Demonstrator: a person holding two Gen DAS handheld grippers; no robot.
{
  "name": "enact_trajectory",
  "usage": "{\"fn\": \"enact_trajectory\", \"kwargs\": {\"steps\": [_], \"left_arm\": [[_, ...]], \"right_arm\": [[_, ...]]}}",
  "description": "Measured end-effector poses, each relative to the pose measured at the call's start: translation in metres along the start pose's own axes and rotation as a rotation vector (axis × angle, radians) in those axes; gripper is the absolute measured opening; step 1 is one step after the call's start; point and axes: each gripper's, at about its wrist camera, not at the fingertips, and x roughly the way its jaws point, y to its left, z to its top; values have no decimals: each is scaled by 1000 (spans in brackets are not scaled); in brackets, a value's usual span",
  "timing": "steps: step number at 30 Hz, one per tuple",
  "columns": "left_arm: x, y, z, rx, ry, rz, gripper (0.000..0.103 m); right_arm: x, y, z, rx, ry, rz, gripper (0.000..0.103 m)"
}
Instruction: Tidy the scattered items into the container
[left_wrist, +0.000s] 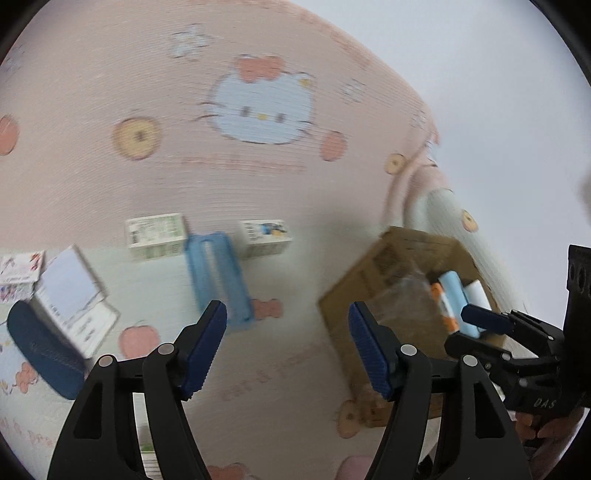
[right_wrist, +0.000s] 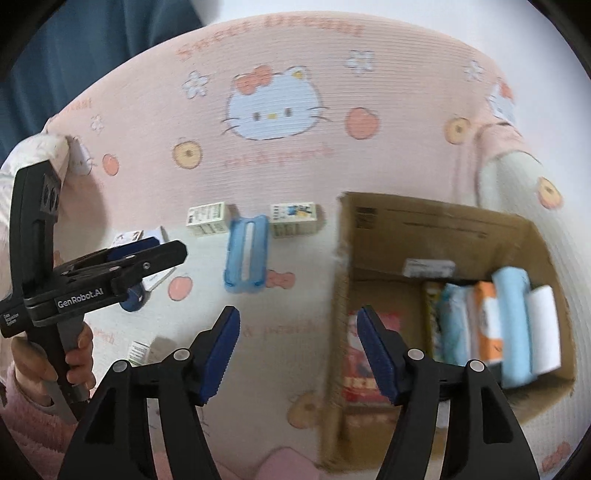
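Note:
On the pink cartoon-print blanket (right_wrist: 280, 166) lie a flat light-blue case (left_wrist: 218, 275) (right_wrist: 246, 253) and two small white cartons (left_wrist: 155, 236) (left_wrist: 266, 238). A dark blue pouch (left_wrist: 44, 347) and a white booklet (left_wrist: 70, 295) lie at the left. My left gripper (left_wrist: 288, 343) hangs open and empty above the blanket, just below the blue case. My right gripper (right_wrist: 295, 347) is open and empty over the left wall of the cardboard box (right_wrist: 424, 221). In the box stand a light-blue roll (right_wrist: 511, 314), a white roll (right_wrist: 543, 328) and an orange carton (right_wrist: 487, 317).
A small white carton (right_wrist: 139, 352) lies near the blanket's front. A hand (right_wrist: 79, 354) in a pink sleeve holds the left gripper's handle. A card with pictures (left_wrist: 18, 273) sits at the far left. A pink object (right_wrist: 284, 461) shows at the bottom edge.

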Motion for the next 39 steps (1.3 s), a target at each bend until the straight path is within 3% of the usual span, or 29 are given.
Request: {"fn": "enact_trajectory", "kwargs": {"steps": [7, 10, 16, 21, 25, 26, 28, 29, 30, 33, 37, 39], "left_arm": [[-15, 57, -24, -58, -43, 140, 72], [-19, 79, -41, -98, -19, 174, 72], [-22, 109, -71, -108, 64, 304, 72], [-37, 125, -100, -187, 92, 277, 72], [-45, 128, -132, -213, 120, 310, 71], [-46, 127, -140, -215, 132, 295, 67], [-48, 127, -155, -228, 151, 285, 57], [-48, 127, -161, -236, 159, 288, 48], [-46, 129, -168, -247, 168, 294, 35], [-38, 134, -179, -294, 210, 268, 25], [-28, 133, -175, -320, 187, 218, 13], [-18, 132, -166, -306, 183, 230, 4]], "right_arm": [[41, 29, 18, 18, 6, 90, 69], [67, 46, 14, 26, 41, 168, 69], [110, 77, -2, -41, 114, 240, 69], [126, 91, -20, -12, 132, 335, 69], [132, 98, -46, 23, 154, 398, 69], [134, 99, -57, 38, 166, 426, 68], [138, 102, -72, 45, 188, 459, 57], [141, 106, -81, 23, 200, 470, 36], [143, 110, -87, -8, 207, 459, 21], [154, 131, -107, -137, 253, 412, 17], [166, 151, -124, -172, 327, 532, 17], [168, 157, -120, -201, 307, 520, 16]]}}
